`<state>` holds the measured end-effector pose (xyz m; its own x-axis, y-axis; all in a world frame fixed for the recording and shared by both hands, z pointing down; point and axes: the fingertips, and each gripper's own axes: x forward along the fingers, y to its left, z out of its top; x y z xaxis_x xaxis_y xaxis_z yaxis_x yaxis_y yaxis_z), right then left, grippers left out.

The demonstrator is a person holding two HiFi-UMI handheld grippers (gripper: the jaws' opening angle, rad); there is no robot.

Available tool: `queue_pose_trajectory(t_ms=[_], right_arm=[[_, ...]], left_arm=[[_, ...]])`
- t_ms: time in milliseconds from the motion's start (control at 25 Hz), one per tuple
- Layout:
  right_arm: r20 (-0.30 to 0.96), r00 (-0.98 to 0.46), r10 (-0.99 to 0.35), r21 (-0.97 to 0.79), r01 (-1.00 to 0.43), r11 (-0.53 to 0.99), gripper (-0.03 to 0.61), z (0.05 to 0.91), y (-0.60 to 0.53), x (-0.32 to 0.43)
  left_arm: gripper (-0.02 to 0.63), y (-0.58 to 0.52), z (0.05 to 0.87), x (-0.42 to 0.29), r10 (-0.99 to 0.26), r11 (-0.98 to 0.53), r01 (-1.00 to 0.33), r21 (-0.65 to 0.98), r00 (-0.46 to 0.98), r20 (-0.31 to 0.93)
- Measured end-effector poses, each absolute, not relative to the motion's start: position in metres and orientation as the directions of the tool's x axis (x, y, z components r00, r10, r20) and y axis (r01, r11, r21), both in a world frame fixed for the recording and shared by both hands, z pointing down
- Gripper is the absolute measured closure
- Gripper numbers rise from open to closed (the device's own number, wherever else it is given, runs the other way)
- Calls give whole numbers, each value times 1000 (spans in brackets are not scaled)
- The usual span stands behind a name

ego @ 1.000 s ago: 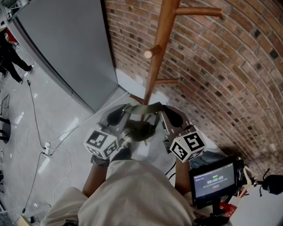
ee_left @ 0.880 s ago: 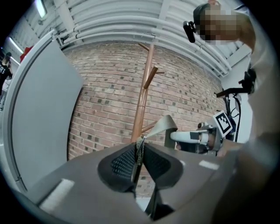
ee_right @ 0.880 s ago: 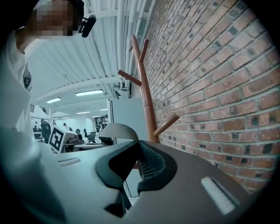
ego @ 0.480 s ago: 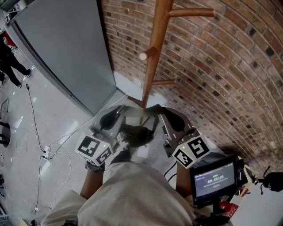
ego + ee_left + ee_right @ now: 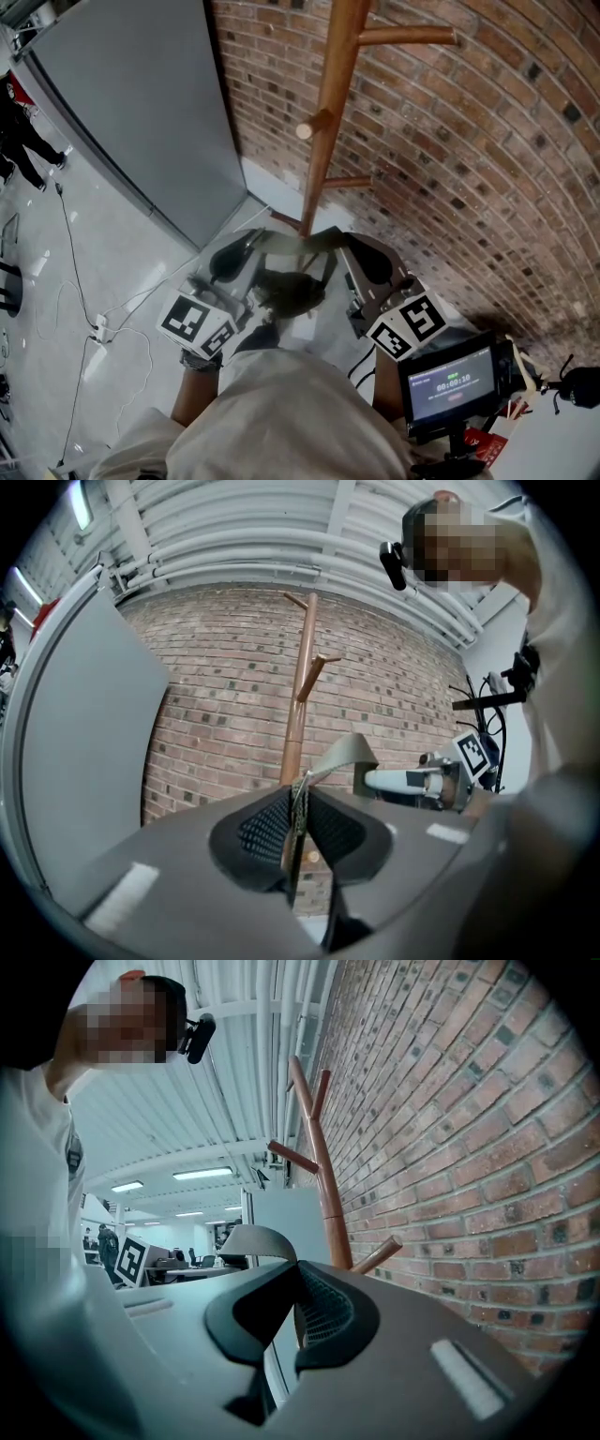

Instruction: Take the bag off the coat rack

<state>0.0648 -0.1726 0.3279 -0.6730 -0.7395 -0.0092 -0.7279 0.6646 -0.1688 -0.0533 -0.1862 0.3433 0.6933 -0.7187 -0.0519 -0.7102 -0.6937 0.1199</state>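
Note:
A wooden coat rack stands against the brick wall, with bare pegs. In front of it a dark olive bag hangs by its grey strap, which spans my two grippers. My left gripper is shut on one end of the strap; in the left gripper view a thin woven piece is pinched between the pads. My right gripper is shut on the other end, and the strap loops out of its closed jaws. The bag's body is hidden in both gripper views. The rack's post rises just beyond the jaws.
The brick wall runs behind and to the right of the rack. A grey panel stands at the left. A small monitor on a stand sits at lower right. Cables trail over the shiny floor, and a person stands far left.
Both grippers have risen a little with the strap and bag between them. The left marker cube has shifted down and left in the head view. Both grips are unchanged.

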Motion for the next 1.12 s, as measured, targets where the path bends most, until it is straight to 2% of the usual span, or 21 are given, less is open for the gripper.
queue_pose_trajectory(t_ms=[1120], right_arm=[[15, -666, -746, -148, -740, 657, 571, 334, -179, 67]], left_arm=[[568, -190, 350, -51, -720, -690, -708, 149, 692, -51]])
